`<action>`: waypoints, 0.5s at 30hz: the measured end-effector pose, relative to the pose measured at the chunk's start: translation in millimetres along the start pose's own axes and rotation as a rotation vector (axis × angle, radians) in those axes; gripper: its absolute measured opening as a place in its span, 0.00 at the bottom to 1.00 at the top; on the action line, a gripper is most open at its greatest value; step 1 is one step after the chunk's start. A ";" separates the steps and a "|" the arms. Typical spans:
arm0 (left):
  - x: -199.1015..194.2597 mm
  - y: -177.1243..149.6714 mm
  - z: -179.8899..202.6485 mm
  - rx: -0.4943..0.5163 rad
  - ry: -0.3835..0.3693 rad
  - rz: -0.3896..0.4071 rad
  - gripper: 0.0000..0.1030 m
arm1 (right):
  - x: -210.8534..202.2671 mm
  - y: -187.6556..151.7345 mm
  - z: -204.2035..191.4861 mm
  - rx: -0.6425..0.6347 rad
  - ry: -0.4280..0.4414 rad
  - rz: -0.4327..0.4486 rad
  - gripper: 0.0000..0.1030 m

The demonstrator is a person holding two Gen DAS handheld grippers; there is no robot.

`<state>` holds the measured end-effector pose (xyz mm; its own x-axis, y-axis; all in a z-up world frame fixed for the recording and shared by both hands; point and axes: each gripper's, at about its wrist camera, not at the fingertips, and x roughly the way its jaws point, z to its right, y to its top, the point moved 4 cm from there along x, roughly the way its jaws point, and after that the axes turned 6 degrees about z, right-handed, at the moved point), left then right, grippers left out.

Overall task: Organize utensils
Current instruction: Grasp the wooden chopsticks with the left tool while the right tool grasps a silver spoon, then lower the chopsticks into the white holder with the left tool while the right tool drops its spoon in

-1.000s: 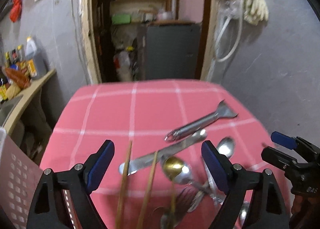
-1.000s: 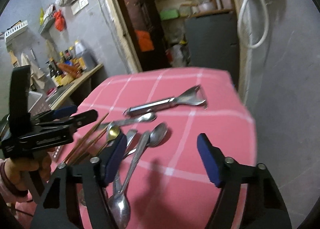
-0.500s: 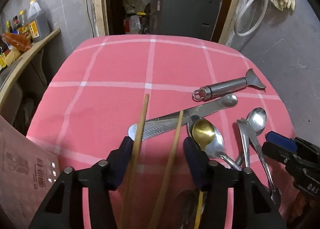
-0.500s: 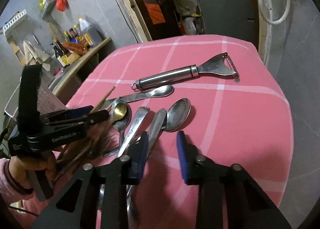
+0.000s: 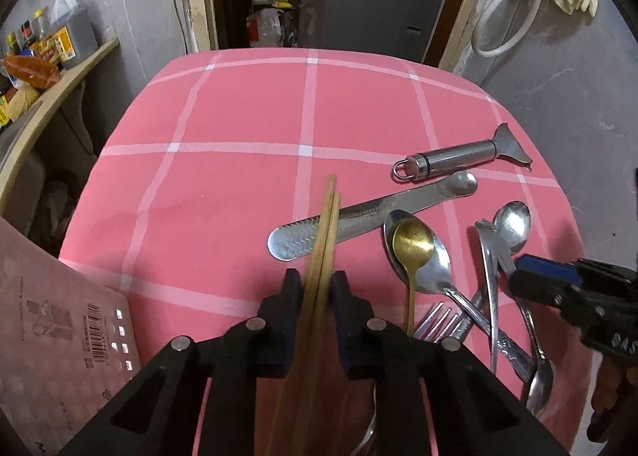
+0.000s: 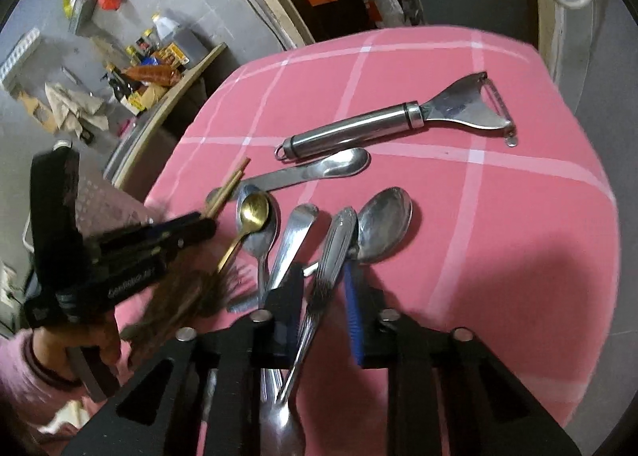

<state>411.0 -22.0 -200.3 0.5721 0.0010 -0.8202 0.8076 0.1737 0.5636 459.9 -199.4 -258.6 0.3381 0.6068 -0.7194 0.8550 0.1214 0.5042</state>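
Note:
My left gripper [image 5: 317, 288] has its jaws closing and pressed on two wooden chopsticks [image 5: 329, 216], whose tips lie over a steel knife [image 5: 371, 212]. In the right wrist view my right gripper [image 6: 323, 292] is also closing, its pads against the ridged handle of a spoon [image 6: 339, 232] in the heap. A gold spoon [image 5: 412, 242] rests in a silver spoon. Beside them lie forks [image 5: 438, 316], another spoon [image 6: 384, 224] and a steel peeler [image 6: 379, 125]. The right gripper [image 5: 518, 274] shows at the right of the left wrist view, and the left gripper [image 6: 199, 226] at the left of the right wrist view.
A pink checked cloth [image 5: 239, 117] covers the small table. A pink perforated basket [image 5: 60, 336] stands at its near left corner. A shelf with bottles [image 5: 60, 41] runs along the left wall. The table's far half holds nothing. A hand in a pink sleeve [image 6: 24, 376] holds the left gripper.
Both grippers came down toward the heap and their jaws went from wide to nearly closed. The two chopsticks were squeezed together. The right jaws closed around the ridged handle.

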 end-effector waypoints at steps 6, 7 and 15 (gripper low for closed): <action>2.5 3.3 5.6 -0.020 -0.081 -0.029 0.14 | 5.4 -1.3 1.0 0.077 0.057 0.029 0.04; 2.5 3.2 6.5 -0.029 -0.095 -0.027 0.14 | 2.0 -5.0 -2.3 0.068 0.048 0.048 0.04; -20.0 0.2 7.0 -0.066 -0.177 0.058 0.13 | -53.2 -34.2 -21.7 0.101 -0.014 0.280 0.01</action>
<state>400.7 -28.8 -183.0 0.6387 -0.1590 -0.7529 0.7644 0.2430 0.5972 404.2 -218.8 -227.1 0.5709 0.5944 -0.5663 0.7624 -0.1278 0.6344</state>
